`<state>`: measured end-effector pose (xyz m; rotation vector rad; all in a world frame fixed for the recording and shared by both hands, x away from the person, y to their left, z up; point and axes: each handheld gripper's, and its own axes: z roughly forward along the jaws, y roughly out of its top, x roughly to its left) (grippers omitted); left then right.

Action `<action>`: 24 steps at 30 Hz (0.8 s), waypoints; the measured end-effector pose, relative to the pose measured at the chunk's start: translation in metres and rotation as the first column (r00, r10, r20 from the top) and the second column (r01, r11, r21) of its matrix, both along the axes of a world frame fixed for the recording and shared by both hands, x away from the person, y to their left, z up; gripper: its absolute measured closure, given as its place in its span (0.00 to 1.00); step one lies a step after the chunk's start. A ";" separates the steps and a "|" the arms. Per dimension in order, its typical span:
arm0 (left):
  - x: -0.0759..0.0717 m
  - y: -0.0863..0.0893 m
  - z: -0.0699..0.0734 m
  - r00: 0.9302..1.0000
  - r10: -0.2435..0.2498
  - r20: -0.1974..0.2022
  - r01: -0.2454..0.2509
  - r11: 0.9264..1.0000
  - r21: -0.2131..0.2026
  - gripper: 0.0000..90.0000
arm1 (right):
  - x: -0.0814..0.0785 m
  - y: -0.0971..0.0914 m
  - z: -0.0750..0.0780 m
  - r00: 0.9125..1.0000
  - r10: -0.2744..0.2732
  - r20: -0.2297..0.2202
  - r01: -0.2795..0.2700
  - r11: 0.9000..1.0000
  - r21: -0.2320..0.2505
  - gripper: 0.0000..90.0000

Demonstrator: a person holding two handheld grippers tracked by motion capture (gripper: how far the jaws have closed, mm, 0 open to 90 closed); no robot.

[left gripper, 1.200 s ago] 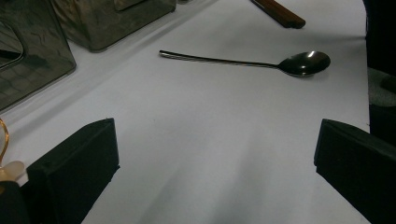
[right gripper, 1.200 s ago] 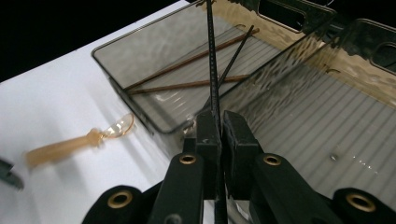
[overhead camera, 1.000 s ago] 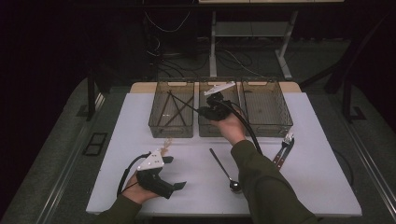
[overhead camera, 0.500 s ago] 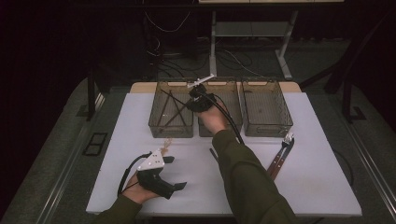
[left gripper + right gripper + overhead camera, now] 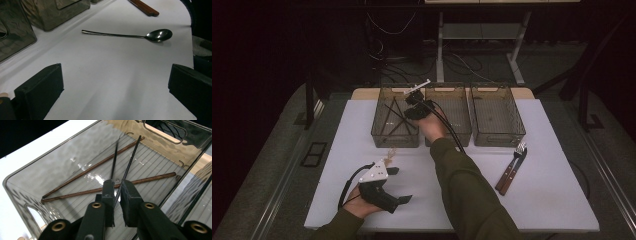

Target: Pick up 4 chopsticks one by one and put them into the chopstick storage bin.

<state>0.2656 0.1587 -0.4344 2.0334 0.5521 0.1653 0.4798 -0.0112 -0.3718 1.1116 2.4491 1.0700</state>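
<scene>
Dim, murky surroundings (glare on bin walls (image 5: 75,160))

A white worktop (image 5: 542,200) stands in a dim room, lit from above so that its surface is the brightest thing there. Grey carpeted floor (image 5: 277,165) surrounds it on the left and right. Beyond the worktop's far edge, the pale legs and crossbar of another table (image 5: 477,35) rise into the dark, with black cables (image 5: 387,27) trailing over the floor beside them. A dark post (image 5: 309,102) stands just off the far left corner. The back of the room is lost in shadow.
</scene>
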 end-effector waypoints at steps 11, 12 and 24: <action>0.000 0.001 0.000 1.000 0.001 0.004 -0.001 1.000 0.004 0.00 | -0.012 -0.022 0.013 0.999 0.040 -0.006 -0.039 0.996 0.075 0.69; 0.000 0.001 0.000 1.000 0.001 0.004 -0.001 1.000 0.004 0.00 | -0.014 -0.025 0.013 0.999 0.045 -0.004 -0.044 0.995 0.087 0.68; 0.000 0.001 0.000 1.000 0.012 0.008 -0.012 1.000 0.007 0.00 | -0.046 -0.070 0.016 0.997 0.074 0.017 -0.075 0.990 0.123 0.52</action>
